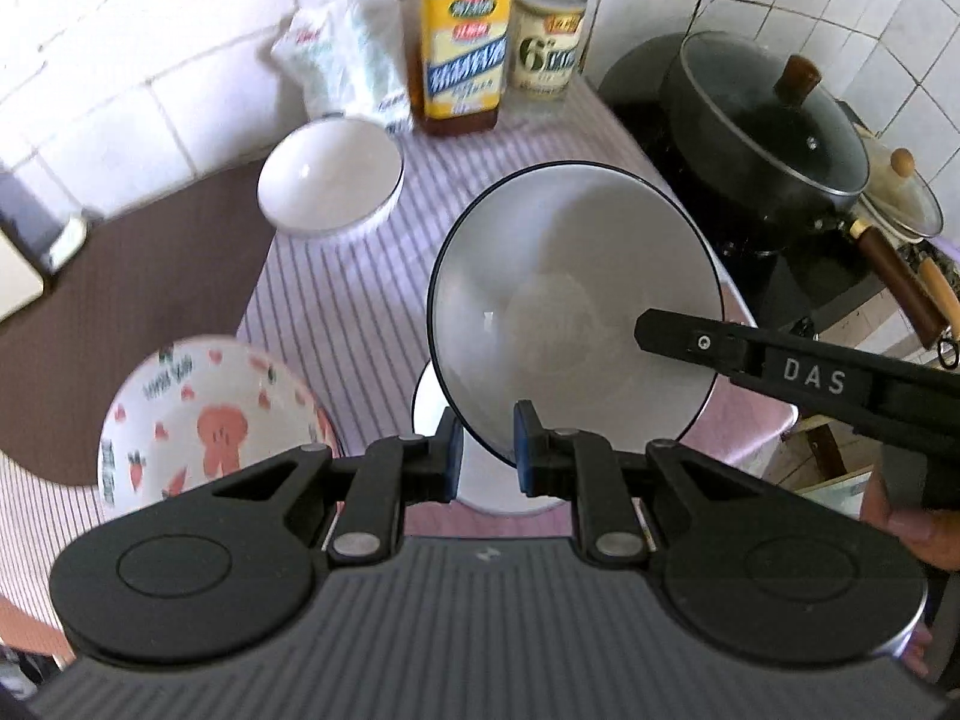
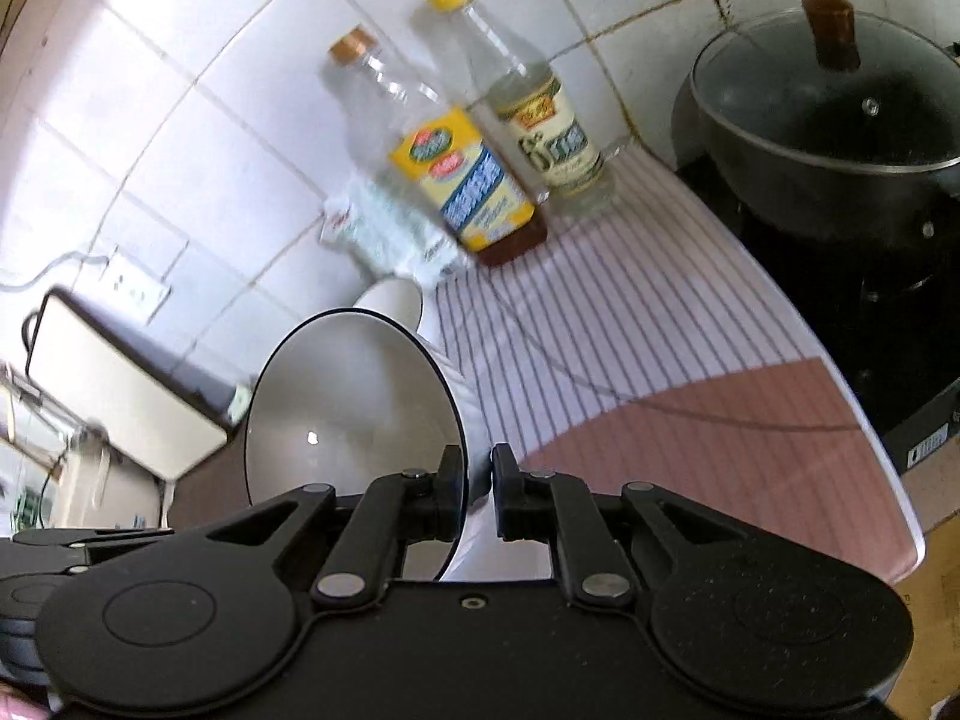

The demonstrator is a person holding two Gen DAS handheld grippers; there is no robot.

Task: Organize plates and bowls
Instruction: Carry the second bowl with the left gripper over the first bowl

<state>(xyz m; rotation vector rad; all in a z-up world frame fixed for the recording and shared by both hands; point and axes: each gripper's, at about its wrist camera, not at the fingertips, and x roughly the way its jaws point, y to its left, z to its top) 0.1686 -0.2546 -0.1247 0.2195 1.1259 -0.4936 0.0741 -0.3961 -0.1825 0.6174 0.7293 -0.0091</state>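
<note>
Pinching the rim of the big white bowl (image 2: 354,414) up above the bench (image 2: 690,360), the right claw (image 2: 477,483) could let it slip and break, while the left claw (image 1: 487,450) waits open just beside its rim.

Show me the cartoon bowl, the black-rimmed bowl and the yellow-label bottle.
cartoon bowl (image 1: 210,420), left wrist view, printed inside.
black-rimmed bowl (image 1: 570,300), left wrist view, inner wall.
yellow-label bottle (image 1: 462,54), left wrist view, front label.
</note>
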